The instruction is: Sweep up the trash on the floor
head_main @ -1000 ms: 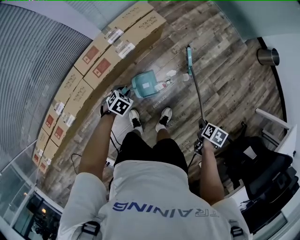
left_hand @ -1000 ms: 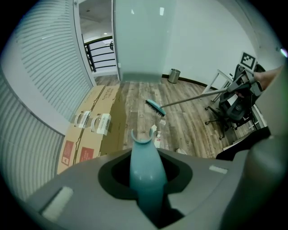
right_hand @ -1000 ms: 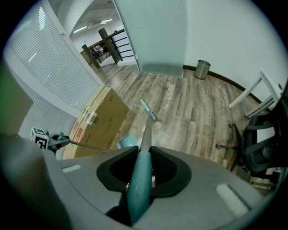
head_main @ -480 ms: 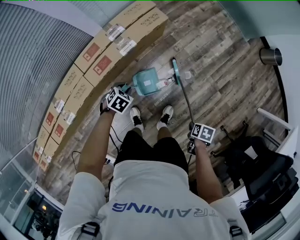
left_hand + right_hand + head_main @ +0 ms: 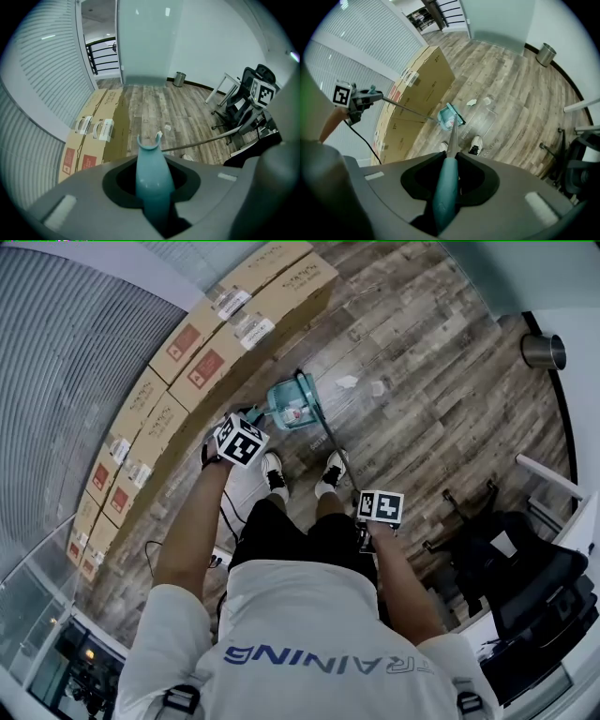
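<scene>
A teal dustpan (image 5: 284, 409) stands on the wood floor in front of the person's shoes (image 5: 328, 470). My left gripper (image 5: 230, 450) is shut on its upright teal handle (image 5: 152, 180). My right gripper (image 5: 373, 523) is shut on the broom's teal grip (image 5: 444, 199). The thin pole (image 5: 330, 442) slants down to the broom head (image 5: 307, 388), which lies at the dustpan's mouth (image 5: 449, 116). Two white scraps of trash (image 5: 345, 382) (image 5: 377, 388) lie on the floor just right of the broom head and show in both gripper views (image 5: 472, 102) (image 5: 167, 126).
A row of cardboard boxes (image 5: 202, 352) lines the slatted wall at left. A metal bin (image 5: 544, 351) stands at the far right wall. A black office chair (image 5: 525, 577) and white table legs (image 5: 548, 476) are at right. A black cable (image 5: 225, 521) hangs by the left arm.
My right gripper came left and in toward the body, and the broom head swept left across the floor to the dustpan's mouth. The left gripper and dustpan stayed put.
</scene>
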The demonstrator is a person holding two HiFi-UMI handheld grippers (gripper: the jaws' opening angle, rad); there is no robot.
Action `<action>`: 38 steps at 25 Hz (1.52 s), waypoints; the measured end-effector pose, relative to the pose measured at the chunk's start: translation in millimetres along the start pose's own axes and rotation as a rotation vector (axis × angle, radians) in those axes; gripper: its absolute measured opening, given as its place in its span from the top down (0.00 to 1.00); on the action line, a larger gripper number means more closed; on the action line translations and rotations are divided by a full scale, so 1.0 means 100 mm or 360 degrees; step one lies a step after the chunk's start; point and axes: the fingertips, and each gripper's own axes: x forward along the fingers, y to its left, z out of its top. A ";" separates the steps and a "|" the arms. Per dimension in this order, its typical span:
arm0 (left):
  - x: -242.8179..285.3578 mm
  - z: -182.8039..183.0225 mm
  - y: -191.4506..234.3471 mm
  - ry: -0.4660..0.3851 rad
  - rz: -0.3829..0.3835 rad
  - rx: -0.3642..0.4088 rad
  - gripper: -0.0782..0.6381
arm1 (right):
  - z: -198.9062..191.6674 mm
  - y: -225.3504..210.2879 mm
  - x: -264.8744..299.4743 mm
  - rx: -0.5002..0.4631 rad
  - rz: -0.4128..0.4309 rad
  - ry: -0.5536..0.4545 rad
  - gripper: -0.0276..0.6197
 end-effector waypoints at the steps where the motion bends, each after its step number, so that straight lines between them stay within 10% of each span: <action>1: 0.00 0.01 0.00 0.0000 0.0001 0.0000 0.78 | 0.00 0.05 0.01 -0.0047 -0.0013 0.0005 0.80; 11: 0.01 0.01 0.00 0.0004 -0.0002 -0.0010 0.78 | 0.28 -0.40 -0.32 0.0122 -0.0052 -0.0137 0.79; 22: 0.00 0.01 -0.01 -0.0004 0.0004 -0.0010 0.78 | 0.98 -1.59 -0.45 0.0327 -0.0469 -0.0257 0.79; 38: 0.02 0.02 -0.01 -0.0006 0.0008 -0.0006 0.78 | 0.60 -0.45 -0.05 0.0002 -0.0240 -0.0068 0.80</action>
